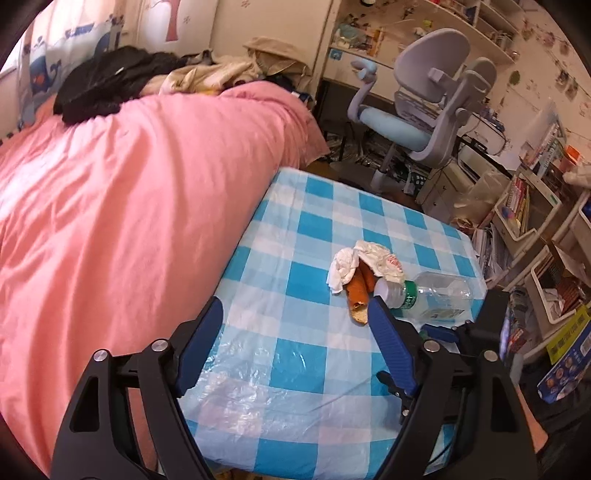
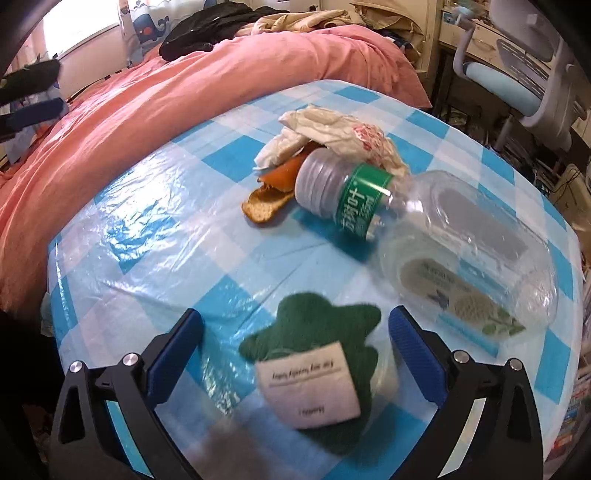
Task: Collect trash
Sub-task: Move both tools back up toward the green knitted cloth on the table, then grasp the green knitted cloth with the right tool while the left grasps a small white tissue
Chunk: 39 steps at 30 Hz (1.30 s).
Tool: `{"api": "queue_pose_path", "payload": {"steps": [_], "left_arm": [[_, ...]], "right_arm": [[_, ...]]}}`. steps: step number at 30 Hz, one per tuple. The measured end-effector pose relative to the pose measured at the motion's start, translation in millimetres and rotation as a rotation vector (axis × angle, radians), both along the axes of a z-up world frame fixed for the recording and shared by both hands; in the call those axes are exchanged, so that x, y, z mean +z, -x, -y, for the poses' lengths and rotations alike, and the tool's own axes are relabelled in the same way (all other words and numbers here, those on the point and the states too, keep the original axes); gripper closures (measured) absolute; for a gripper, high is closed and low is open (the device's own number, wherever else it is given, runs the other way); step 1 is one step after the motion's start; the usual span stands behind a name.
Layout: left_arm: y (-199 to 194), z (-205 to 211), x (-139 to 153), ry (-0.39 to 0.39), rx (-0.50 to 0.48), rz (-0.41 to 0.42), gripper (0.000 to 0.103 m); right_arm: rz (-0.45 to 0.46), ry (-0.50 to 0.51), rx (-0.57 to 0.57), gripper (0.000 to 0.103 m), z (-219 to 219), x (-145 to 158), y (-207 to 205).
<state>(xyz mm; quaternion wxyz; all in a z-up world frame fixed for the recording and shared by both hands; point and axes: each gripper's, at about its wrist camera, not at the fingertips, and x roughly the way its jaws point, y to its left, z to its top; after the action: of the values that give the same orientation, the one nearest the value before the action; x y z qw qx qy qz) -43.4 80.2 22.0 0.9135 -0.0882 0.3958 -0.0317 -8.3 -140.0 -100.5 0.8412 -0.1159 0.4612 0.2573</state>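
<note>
light: bright daylight, window (image 2: pixel 85 33) blown out | glare: plastic tablecloth (image 2: pixel 147 229) | edges: fisheye-bent, dark vignette

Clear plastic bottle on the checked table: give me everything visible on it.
The clear plastic bottle lies on its side on the blue-and-white checked tablecloth, looking empty. It is transparent, slightly dented plastic with a pale grey ribbed end, a green printed band beside it, and a light label with leaf art further along the body. The grey end sits against the orange peel and the crumpled white wrapper. No fingers touch it.
</note>
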Motion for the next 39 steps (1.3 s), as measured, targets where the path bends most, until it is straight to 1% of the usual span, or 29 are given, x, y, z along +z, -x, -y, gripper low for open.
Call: {"api": "queue_pose_path", "payload": {"steps": [3, 6, 10, 12, 16, 19, 21, 22, 24, 26, 28, 29, 30, 31, 33, 34, 36, 38, 39], "left_arm": [[-0.3, 6.5, 9.1, -0.050, -0.034, 0.021, 0.018], [-2.1, 12.0, 15.6, -0.064, -0.069, 0.026, 0.015], [-1.1, 19.4, 28.4, -0.095, -0.095, 0.058, 0.013], [1.1, 22.2, 34.3, -0.127, -0.105, 0.084, 0.011], [6.9, 22.9, 39.8, -0.219, -0.112, 0.122, 0.009], [9.0, 16.4, 42.2, -0.282, -0.097, 0.143, 0.009], [8.2, 9.7, 43.2, -0.299, -0.085, 0.147, 0.009], [6.8, 3.3, 43.3, -0.299, -0.075, 0.144, 0.009], [2.7, -7.2, 42.8, -0.271, -0.068, 0.131, 0.009], [-7.7, -23.6, 39.5, -0.193, -0.062, 0.099, 0.009], [-22.2, -40.5, 30.5, -0.111, -0.043, 0.051, 0.009], [-31.6, -51.7, 21.0, -0.064, -0.016, 0.014, 0.009], [-36.1, -56.6, 14.9, -0.043, -0.001, -0.007, 0.010], [-43.0, -64.3, 4.7, -0.008, 0.024, -0.042, 0.010], [-52.4, -71.7, -13.1, 0.040, 0.054, -0.091, 0.012], [-59.8, -70.9, -22.2, 0.041, 0.055, -0.113, 0.014], [-70.6, -62.7, -32.8, 0.007, 0.043, -0.128, 0.015], [-87.9, -51.4, -48.7, -0.029, 0.016, -0.157, 0.018], [-94.8, -47.6, -55.5, -0.025, 0.004, -0.175, 0.021]], "right_arm": [[0.001, -0.001, -0.002, 0.006, 0.0, 0.1, 0.0], [0.000, 0.000, -0.002, 0.006, -0.2, 0.1, -0.1], [0.000, 0.002, -0.013, 0.006, -0.1, 0.9, 1.6], [-0.002, 0.003, -0.036, 0.006, 0.3, 1.5, 3.6], [-0.003, 0.006, -0.080, 0.006, -0.5, 2.7, 7.3], [-0.005, 0.007, -0.112, 0.006, -0.7, 3.0, 9.9], [-0.007, 0.008, -0.136, 0.006, -0.6, 3.0, 11.1], [-0.006, 0.010, -0.149, 0.006, -0.8, 3.2, 12.8], [-0.004, 0.012, -0.171, 0.007, -1.0, 3.7, 16.7], [-0.002, 0.004, -0.186, 0.011, 0.4, 4.8, 21.2], [0.006, -0.004, -0.200, 0.019, 2.3, 6.0, 24.3], [0.009, -0.008, -0.207, 0.025, 3.2, 7.3, 26.2], [0.011, -0.008, -0.208, 0.033, 3.6, 8.1, 27.9], [0.013, -0.007, -0.206, 0.043, 3.9, 9.6, 30.0], [0.006, -0.015, -0.193, 0.047, 5.0, 11.5, 33.2], [0.003, -0.017, -0.185, 0.050, 5.1, 12.2, 34.9], [0.010, -0.018, -0.165, 0.052, 5.1, 14.8, 38.3], [0.016, -0.033, -0.149, 0.054, 5.7, 18.4, 41.8], [0.021, -0.044, -0.143, 0.055, 6.3, 21.1, 43.3]]}}
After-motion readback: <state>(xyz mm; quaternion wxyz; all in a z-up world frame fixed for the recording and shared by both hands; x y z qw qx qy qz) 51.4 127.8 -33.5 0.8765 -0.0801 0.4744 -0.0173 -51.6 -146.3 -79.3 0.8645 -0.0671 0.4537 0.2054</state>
